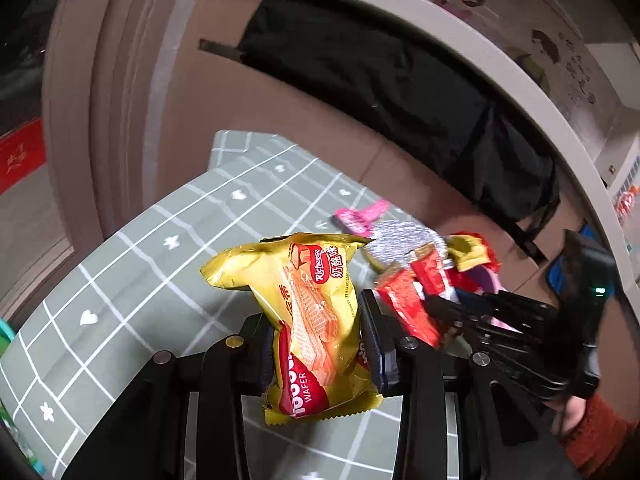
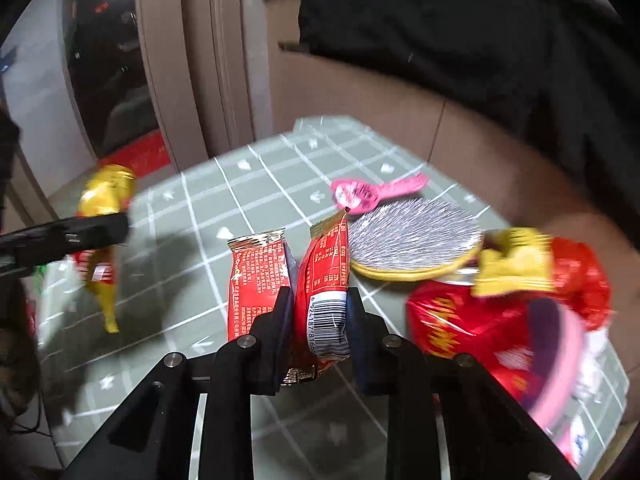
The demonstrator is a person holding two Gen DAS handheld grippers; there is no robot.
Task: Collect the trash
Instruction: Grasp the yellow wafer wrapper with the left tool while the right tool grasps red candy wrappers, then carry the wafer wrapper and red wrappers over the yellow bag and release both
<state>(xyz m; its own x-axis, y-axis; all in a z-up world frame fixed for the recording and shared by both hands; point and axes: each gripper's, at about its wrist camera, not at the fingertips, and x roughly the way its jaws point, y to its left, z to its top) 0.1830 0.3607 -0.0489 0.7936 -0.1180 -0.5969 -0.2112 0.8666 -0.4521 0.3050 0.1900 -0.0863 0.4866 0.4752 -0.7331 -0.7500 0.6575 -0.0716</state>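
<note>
The left claw (image 1: 320, 344) is clenched on a yellow wafer bag (image 1: 316, 320), held upright between its fingers above the grid-patterned tablecloth (image 1: 120, 280); the right claw (image 2: 320, 332) grips a red wrapper (image 2: 326, 300) with a barcode; a second red wrapper (image 2: 256, 280) stands just left of it; ahead to the right lie a foil lid (image 2: 416, 240), a pink scoop (image 2: 372, 194) and a red bag (image 2: 480, 328).

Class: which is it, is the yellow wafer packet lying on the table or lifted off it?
Lifted. The wafer packet is clamped between the left gripper's jaws, its lower edge hanging above the table.
</note>
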